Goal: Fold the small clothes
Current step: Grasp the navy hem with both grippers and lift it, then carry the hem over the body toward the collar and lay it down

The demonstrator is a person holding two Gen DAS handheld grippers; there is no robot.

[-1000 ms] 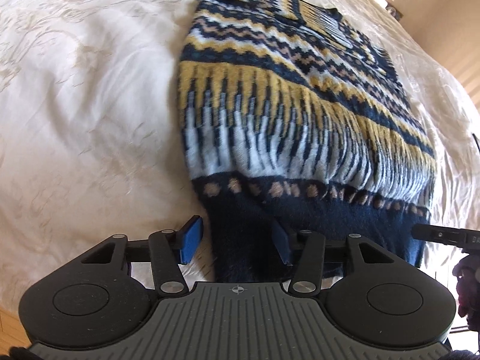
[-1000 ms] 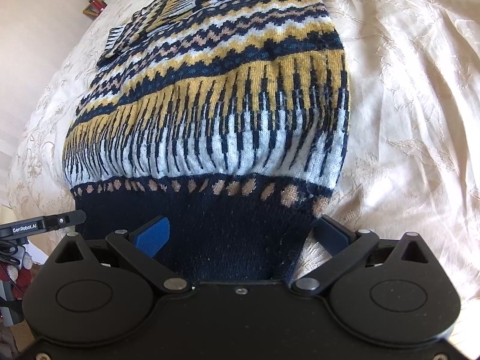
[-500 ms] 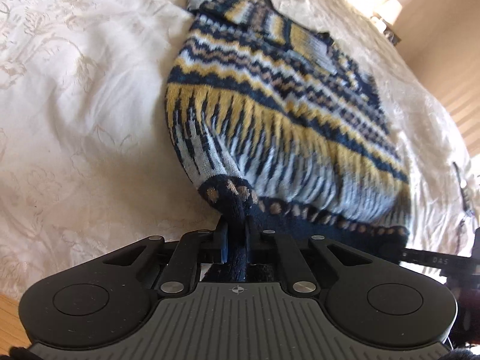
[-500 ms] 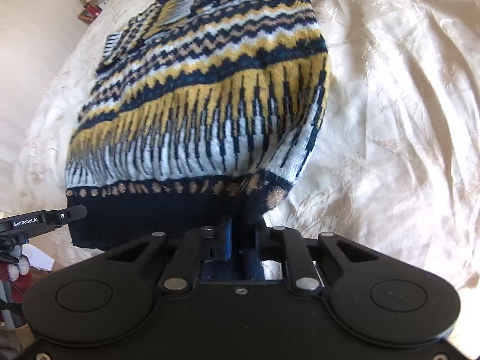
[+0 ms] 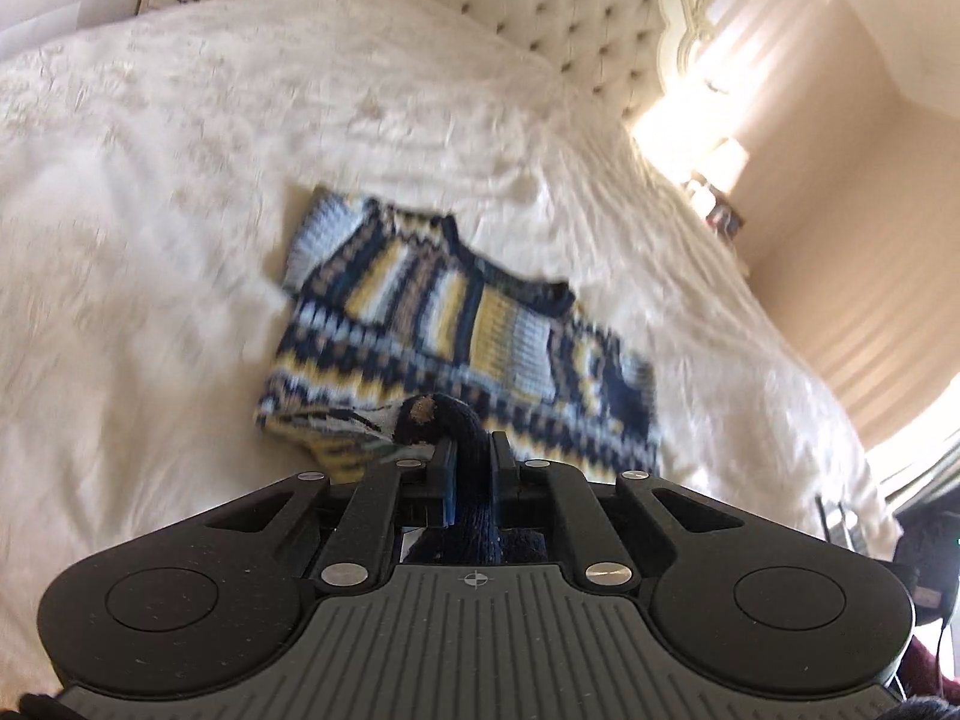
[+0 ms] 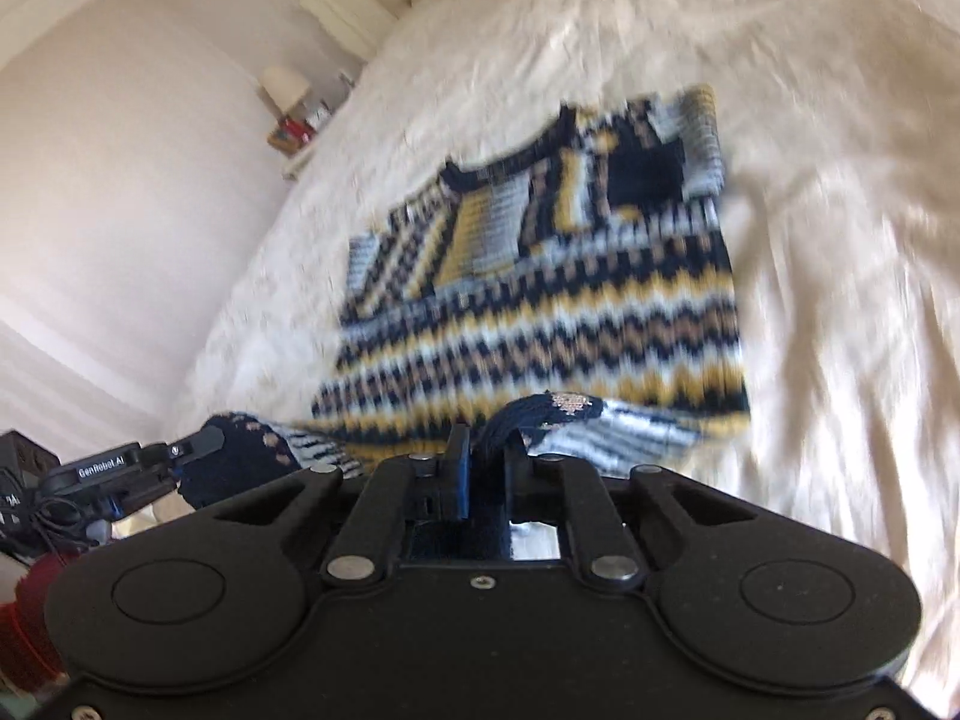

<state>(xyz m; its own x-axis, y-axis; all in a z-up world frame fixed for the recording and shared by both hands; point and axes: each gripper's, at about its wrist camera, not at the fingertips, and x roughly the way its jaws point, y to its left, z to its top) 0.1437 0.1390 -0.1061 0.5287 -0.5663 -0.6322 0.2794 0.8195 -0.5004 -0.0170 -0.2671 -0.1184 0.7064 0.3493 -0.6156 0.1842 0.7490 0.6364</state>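
A navy, yellow and white patterned knit sweater (image 5: 456,324) lies on a cream bedspread (image 5: 150,240); it also shows in the right wrist view (image 6: 540,276). My left gripper (image 5: 471,462) is shut on the sweater's navy hem at its left corner and holds it raised above the bed. My right gripper (image 6: 483,468) is shut on the navy hem at the right corner, also raised. The lower part of the sweater hangs curled under between the grippers. The left gripper (image 6: 150,462) shows at the left edge of the right wrist view, with hem in it.
A tufted cream headboard (image 5: 540,6) stands at the far end of the bed. A nightstand with a lamp (image 5: 726,180) is on one side, and another with a lamp (image 6: 288,102) on the other. The cream bedspread (image 6: 840,240) spreads wide around the sweater.
Both grippers closed on the navy hem, then lifted it up and carried it toward the collar end. The sweater's lower half has come off the bed.
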